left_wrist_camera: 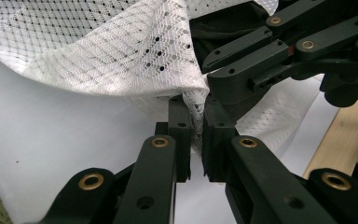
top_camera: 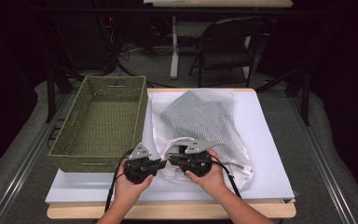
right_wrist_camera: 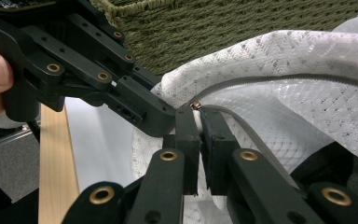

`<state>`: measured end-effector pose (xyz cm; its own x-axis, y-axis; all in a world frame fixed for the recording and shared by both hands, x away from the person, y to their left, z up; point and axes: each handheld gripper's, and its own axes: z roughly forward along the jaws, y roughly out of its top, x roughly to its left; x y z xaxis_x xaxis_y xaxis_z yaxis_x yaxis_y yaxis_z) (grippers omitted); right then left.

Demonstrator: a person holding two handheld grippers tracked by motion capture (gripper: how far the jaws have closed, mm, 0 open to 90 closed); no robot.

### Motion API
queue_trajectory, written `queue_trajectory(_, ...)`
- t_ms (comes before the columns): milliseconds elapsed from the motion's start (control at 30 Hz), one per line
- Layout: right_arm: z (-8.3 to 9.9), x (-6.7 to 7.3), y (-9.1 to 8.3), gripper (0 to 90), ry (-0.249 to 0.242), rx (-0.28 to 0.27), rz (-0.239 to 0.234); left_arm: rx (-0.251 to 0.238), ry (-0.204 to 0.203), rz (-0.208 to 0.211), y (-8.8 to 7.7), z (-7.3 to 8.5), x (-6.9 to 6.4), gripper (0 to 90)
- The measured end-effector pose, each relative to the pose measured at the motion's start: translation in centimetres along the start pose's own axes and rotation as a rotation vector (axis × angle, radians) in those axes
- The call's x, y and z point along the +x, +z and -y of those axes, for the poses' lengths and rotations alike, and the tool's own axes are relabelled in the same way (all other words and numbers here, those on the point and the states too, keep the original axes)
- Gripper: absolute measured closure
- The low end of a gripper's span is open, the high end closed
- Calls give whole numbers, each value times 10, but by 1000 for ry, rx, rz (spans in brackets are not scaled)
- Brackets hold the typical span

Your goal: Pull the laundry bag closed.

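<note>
A white mesh laundry bag [top_camera: 200, 119] lies on the white table top [top_camera: 265, 140], with a dark garment [right_wrist_camera: 335, 163] inside near its mouth. My left gripper [left_wrist_camera: 196, 105] is shut on a fold of the bag's mesh [left_wrist_camera: 112, 51] at the near left corner of the mouth. Right beside it, tip to tip, my right gripper [right_wrist_camera: 198, 116] is shut on the bag's edge where the grey zipper track [right_wrist_camera: 270, 84] ends at a small brass piece [right_wrist_camera: 196, 106]. From above, both grippers [top_camera: 163, 162] [top_camera: 171, 161] meet at the bag's near edge.
A green woven basket [top_camera: 114, 79] stands left of the bag, close behind the left gripper. The table's wooden front edge [top_camera: 168, 210] lies just below the hands. A black chair [top_camera: 228, 46] stands beyond the table.
</note>
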<state>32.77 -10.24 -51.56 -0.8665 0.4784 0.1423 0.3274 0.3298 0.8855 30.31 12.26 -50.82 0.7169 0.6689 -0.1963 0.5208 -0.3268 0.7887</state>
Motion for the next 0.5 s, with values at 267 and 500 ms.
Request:
queue_trajectory(267, 0, 0, 0, 864, 29, 9, -18, -31, -6, -32, -9, 3, 0, 683)
queue_trajectory(500, 2, 4, 1, 865, 56, 14, -45, -25, -4, -22, -14, 7, 1, 777)
